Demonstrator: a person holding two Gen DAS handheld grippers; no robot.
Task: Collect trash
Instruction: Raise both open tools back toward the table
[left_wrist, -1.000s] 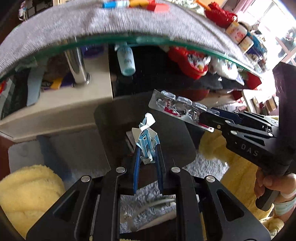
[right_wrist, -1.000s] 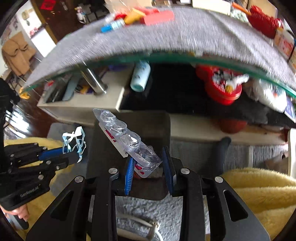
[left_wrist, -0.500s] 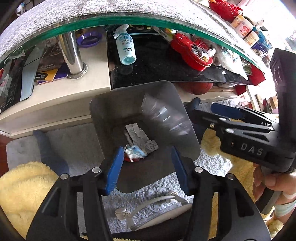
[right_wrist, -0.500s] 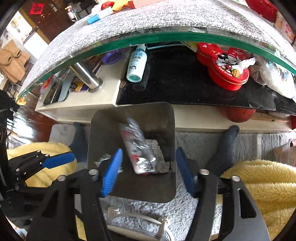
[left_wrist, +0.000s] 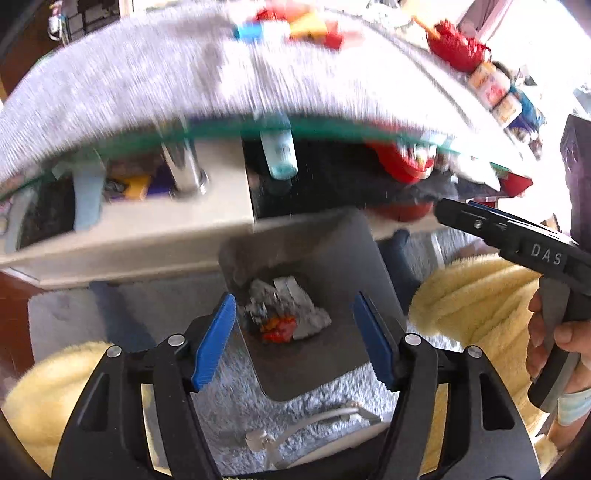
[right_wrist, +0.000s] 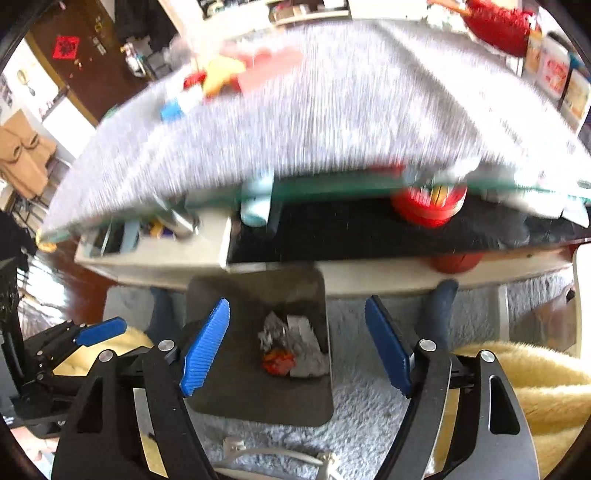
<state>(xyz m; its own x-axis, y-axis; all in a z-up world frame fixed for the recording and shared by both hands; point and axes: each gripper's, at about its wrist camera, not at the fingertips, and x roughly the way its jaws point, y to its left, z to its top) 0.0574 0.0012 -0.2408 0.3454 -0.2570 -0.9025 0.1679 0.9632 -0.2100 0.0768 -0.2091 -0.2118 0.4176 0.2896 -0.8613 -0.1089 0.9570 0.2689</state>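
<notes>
Landmark = the bin (left_wrist: 369, 266), dark, squarish, standing on the pale shag rug between your two grippers and the table.

Nearest you: left gripper (left_wrist: 293, 341) hangs over the bin's near-left rim, jaws spreading wider right now, nothing between the blue pads. Right gripper (right_wrist: 295, 345), same story over the bin's near edge: jaws opening, empty. In the left view you can see the right gripper's nose just past the bin's right side, w/ your hand (left_wrist: 554, 343) on its handle.

Inside the bin, at the bottom: the trash (left_wrist: 286, 314), a crumpled silvery foil heap w/ a red-orange scrap at its near edge. It's all in, nothing hanging over the rim. The heap's too crumpled and blurred to give it a clear heading; the foil's long axis seems to run roughly from the bin's near-left toward its far-right, but don't lean on that.

So, my read: drop step is done, you're at release/pull-away. Next move prob. calls for going back up to the tabletop for more.

Beyond the bin: lower shelf w/ a pale blue bottle (left_wrist: 279, 155) and a red tin (right_wrist: 428, 203). Above that, the grey-clothed table (right_wrist: 332, 110); the coloured bits (right_wrist: 221, 81) at its far-left part look like candidates, but blur's too heavy to tell which are trash. Approach w/ jaws wide, pick one piece per gripper.
</notes>
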